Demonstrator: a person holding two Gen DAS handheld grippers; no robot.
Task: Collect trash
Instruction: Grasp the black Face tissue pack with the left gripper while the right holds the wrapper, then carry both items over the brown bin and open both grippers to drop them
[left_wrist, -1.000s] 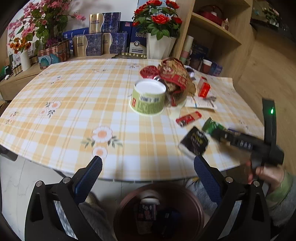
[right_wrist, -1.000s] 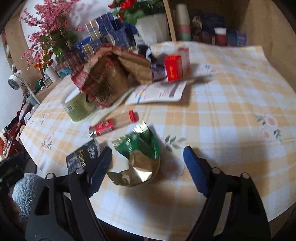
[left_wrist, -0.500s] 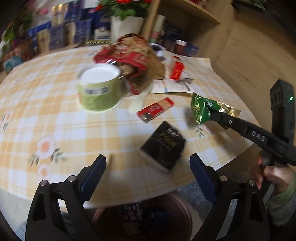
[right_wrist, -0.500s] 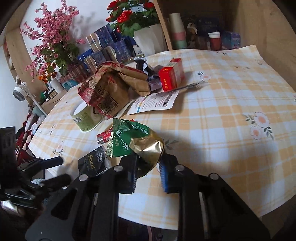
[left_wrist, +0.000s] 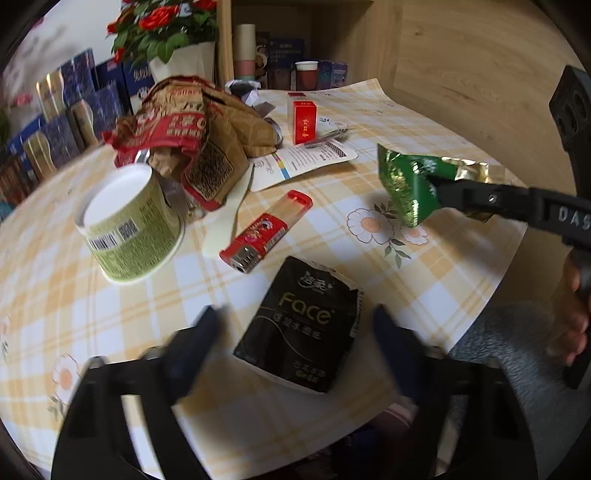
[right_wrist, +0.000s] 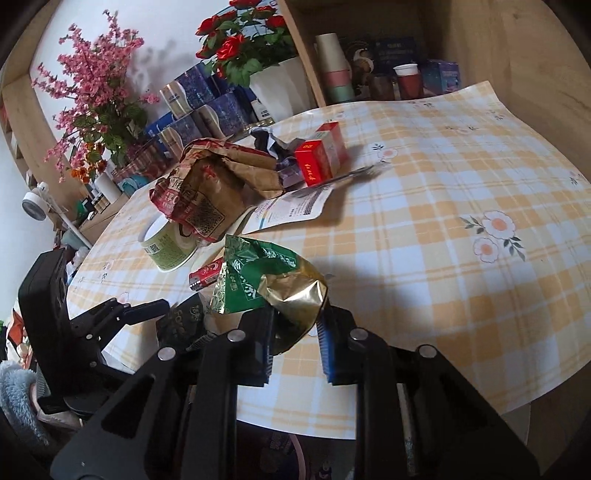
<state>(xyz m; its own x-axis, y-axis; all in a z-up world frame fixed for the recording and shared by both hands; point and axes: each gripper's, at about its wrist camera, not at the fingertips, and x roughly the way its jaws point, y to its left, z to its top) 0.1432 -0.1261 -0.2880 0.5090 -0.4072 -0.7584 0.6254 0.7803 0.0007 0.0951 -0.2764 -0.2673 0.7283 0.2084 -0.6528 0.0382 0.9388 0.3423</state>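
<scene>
Tabletop (left_wrist: 424, 288) covered in a yellow checked cloth with daisy prints, backed by wooden shelving (right_wrist: 517, 44), gift boxes and a white pot of red roses (right_wrist: 280, 85). From left to right across it: an upturned green paper cup (left_wrist: 129, 229), a crumpled red and brown bag (left_wrist: 199, 147), a red lighter (left_wrist: 266, 232) lying diagonally, and a black tissue pack (left_wrist: 299, 339) near the front edge, its long axis running away from the viewer. Left tongs (left_wrist: 295, 332) are closing around that pack, pads not yet touching it. On the right, the right tongs (right_wrist: 295, 332) are clenched on a green and gold wrapper (right_wrist: 266, 280), lifted above the cloth, its green end pointing left.
</scene>
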